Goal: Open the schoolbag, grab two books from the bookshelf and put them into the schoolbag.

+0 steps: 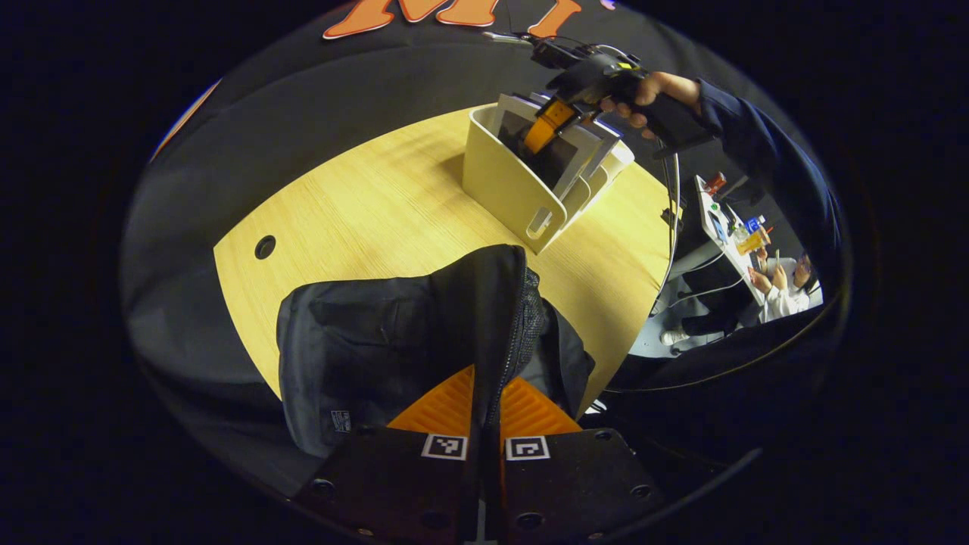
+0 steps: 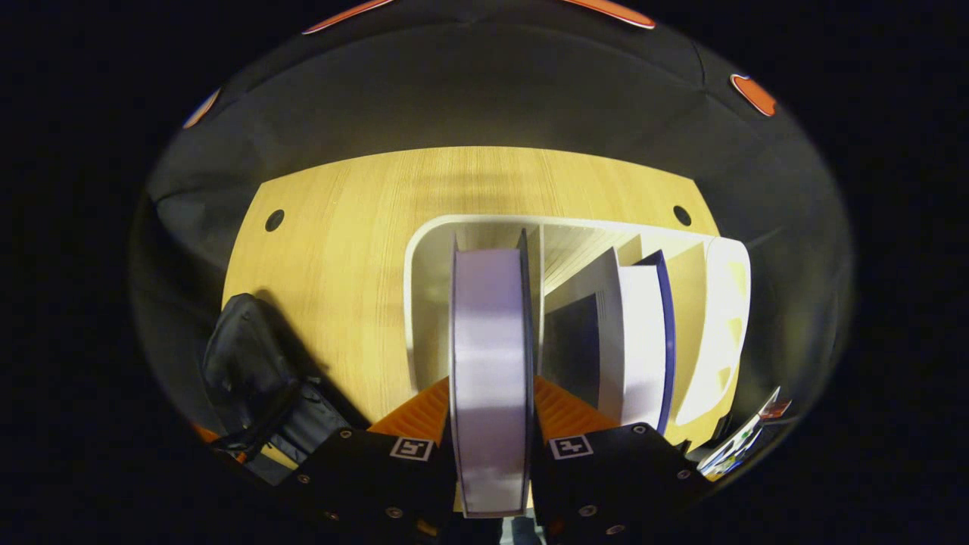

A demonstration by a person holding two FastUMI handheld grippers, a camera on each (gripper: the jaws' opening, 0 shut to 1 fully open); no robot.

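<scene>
In the left gripper view, the dark schoolbag [image 1: 394,333] stands on the wooden bench [image 1: 363,204], at its near edge. The left claw [image 1: 484,412] is closed on the zipper edge of the bag, both fingers pressing on it. Further right, the white bookshelf [image 1: 507,185] stands on the bench with books in it, and the right claw [image 1: 549,125], held by a hand [image 1: 651,94], reaches into it from above.

In the right gripper view, the right claw [image 2: 492,416] is closed on an upright book [image 2: 490,363] in the left compartment of the shelf. Another book [image 2: 640,341] leans in the compartment to the right.
</scene>
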